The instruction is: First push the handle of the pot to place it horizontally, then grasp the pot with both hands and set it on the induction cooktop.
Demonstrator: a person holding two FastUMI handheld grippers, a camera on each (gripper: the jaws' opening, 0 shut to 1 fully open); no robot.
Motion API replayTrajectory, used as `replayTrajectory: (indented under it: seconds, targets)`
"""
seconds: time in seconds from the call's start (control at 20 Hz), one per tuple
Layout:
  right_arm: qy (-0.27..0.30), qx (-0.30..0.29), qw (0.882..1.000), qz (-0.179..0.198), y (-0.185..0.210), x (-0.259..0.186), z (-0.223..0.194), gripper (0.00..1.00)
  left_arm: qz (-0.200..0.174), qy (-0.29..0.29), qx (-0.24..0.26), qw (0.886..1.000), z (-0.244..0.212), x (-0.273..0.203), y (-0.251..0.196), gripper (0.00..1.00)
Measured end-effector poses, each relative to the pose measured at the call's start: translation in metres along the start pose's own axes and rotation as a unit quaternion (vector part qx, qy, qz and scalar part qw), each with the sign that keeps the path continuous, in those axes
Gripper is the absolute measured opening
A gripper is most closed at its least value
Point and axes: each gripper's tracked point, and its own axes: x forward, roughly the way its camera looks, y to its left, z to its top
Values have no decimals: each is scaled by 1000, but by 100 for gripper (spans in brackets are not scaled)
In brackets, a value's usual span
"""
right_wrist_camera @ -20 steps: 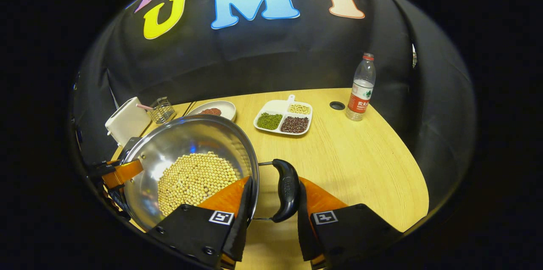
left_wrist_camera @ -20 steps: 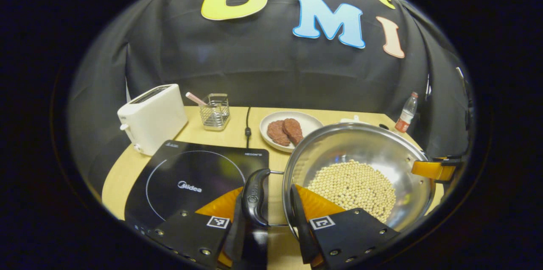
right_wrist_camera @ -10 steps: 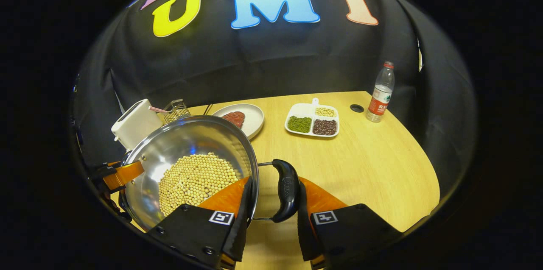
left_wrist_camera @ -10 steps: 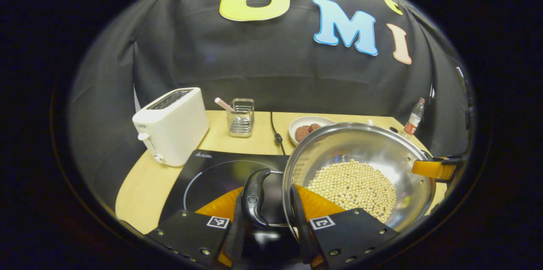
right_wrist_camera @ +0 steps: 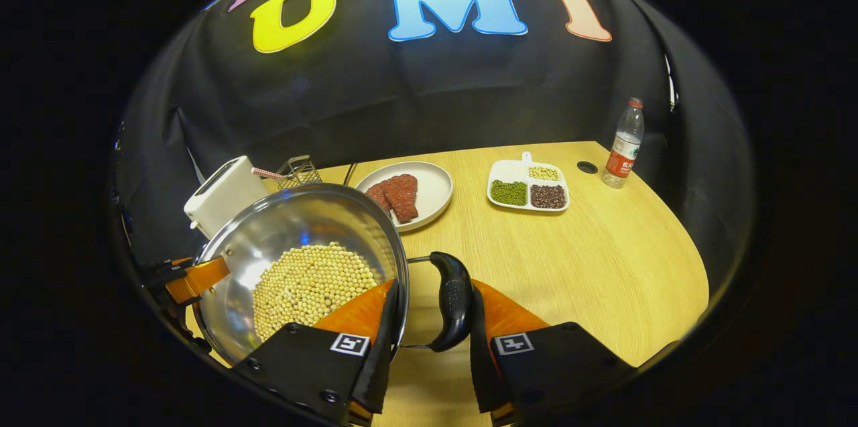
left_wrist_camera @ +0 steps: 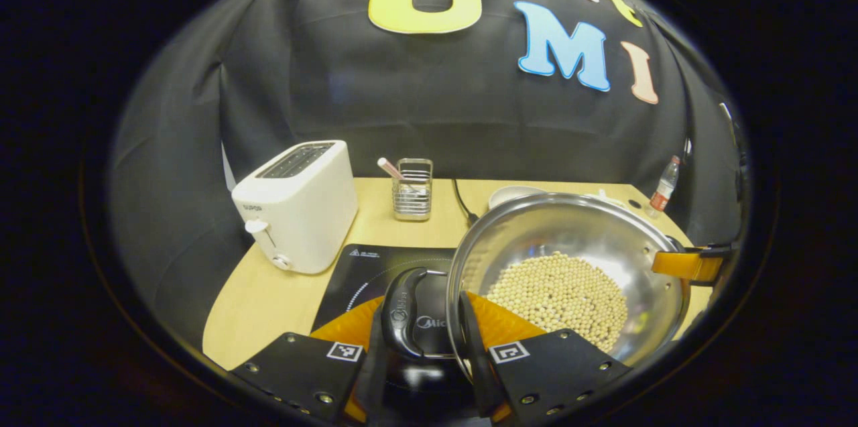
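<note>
A steel pot (left_wrist_camera: 570, 232) holding pale beans (left_wrist_camera: 556, 293) hangs between both grippers. In the left gripper view my left gripper (left_wrist_camera: 422, 323) is shut on the pot's black side handle (left_wrist_camera: 402, 313) and the rim beside it, above the black induction cooktop (left_wrist_camera: 362, 266). The right gripper (left_wrist_camera: 690, 266) shows at the pot's far rim. In the right gripper view my right gripper (right_wrist_camera: 432, 310) is shut on the opposite black handle (right_wrist_camera: 454, 299) and rim of the pot (right_wrist_camera: 295, 232), with the left gripper (right_wrist_camera: 194, 277) across it.
A white toaster (left_wrist_camera: 298, 206) and a wire utensil holder (left_wrist_camera: 412, 189) stand behind the cooktop. On the wooden table (right_wrist_camera: 603, 266) are a plate of meat patties (right_wrist_camera: 409, 192), a divided tray of beans (right_wrist_camera: 526, 186) and a water bottle (right_wrist_camera: 623, 145).
Both grippers have carried the pot leftward. The cooktop has slid under the left handle, and the pot now hides most of the plate in the left gripper view.
</note>
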Motion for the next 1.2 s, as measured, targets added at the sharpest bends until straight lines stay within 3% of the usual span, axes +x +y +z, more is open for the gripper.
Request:
replayTrajectory:
  seconds: [0.1,0.25,0.3,0.65,0.7,1.2]
  targets:
    - [-2,2,1000,1,12,1,0,50,1,-3,1,1000,1,1,12,53]
    - [1,3,1000,4,28,3,-4,53,5,-4,2,1000,0,3,30,53]
    - [2,2,1000,5,32,6,-4,50,6,-5,2,1000,0,4,36,56]
    - [10,1,1000,14,65,15,-8,53,12,-2,0,1000,-3,7,71,53]
    - [11,1,1000,16,68,16,-10,53,13,-1,0,1000,-4,8,76,56]
    - [21,2,999,25,90,27,-22,53,16,5,-14,1000,-24,22,105,53]
